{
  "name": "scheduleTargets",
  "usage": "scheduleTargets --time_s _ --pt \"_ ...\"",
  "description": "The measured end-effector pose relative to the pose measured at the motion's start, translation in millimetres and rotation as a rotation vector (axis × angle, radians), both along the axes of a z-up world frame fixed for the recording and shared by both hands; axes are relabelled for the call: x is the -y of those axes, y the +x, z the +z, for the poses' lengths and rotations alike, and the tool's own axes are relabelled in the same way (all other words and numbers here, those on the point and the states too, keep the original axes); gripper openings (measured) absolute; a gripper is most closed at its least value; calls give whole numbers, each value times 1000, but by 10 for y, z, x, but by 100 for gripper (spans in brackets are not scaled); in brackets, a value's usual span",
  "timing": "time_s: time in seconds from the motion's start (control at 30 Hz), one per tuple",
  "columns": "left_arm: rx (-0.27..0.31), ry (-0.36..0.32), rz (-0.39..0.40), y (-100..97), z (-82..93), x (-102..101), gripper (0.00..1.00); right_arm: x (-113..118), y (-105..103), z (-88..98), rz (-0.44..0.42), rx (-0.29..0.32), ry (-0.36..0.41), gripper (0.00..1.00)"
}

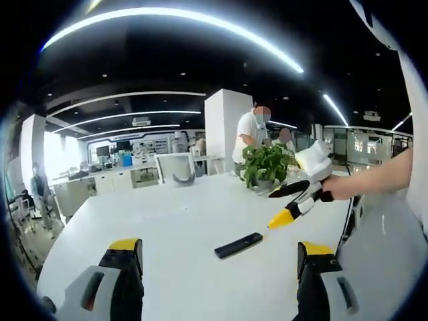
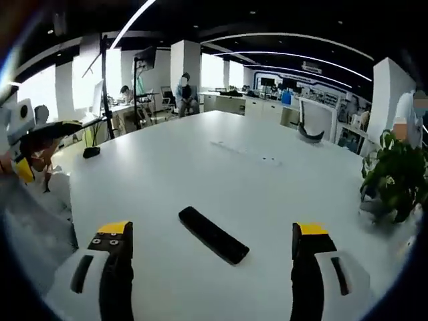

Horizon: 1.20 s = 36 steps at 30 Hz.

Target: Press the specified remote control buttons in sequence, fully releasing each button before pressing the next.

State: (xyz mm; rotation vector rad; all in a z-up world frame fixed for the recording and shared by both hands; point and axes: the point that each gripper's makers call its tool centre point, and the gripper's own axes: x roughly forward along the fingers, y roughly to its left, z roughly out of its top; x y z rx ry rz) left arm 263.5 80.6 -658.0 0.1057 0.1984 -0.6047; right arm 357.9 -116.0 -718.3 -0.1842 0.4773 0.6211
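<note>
Table (image 2: 221, 160), broad, white and rounded, carries everything here: a potted plant (image 2: 394, 175) near its far right edge in the right gripper view, a grey curved chair back (image 2: 309, 134) at its far side, and the remote (image 2: 213, 235), a slim black bar lying flat on the bare top. People sit and stand at desks well beyond the table.

Remote's long axis is the thing the next move turns on. In the right gripper view it runs on a slant, its far end up and to the left, its near end down and to the right, and it lies just ahead of the right gripper (image 2: 212, 257), between the lines of the two jaws and a little nearer the left one. Those jaws stand wide apart with nothing between them. I judge this gripper to be the nearer tool, so a press would likely come from it, with one jaw tip brought down onto a button; the buttons themselves are too small to make out.

In the left gripper view the remote (image 1: 239, 245) lies ahead and slightly right of centre, farther off. The left gripper (image 1: 221, 264) is likewise spread open and empty. The right gripper (image 1: 294, 200) enters that view from the right, held in a hand (image 1: 341, 187), hovering above and to the right of the remote, not touching it.
</note>
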Motion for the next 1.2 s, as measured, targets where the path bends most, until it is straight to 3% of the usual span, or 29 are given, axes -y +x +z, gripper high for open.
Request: scheduleTargets --time_s 0.07,0.27,0.67,1.2 --pt "-1 0 1 1 0 -2 100 17 -64 74 -15 11 37 100" --pt "-4 0 -1 0 -3 5 100 158 -280 173 -46 28 31 100" --pt "-3 8 3 3 -3 -2 100 456 -592 459 -165 80 100 100" --pt "-9 17 -7 -9 -21 20 100 816 -970 556 -256 121 96 100"
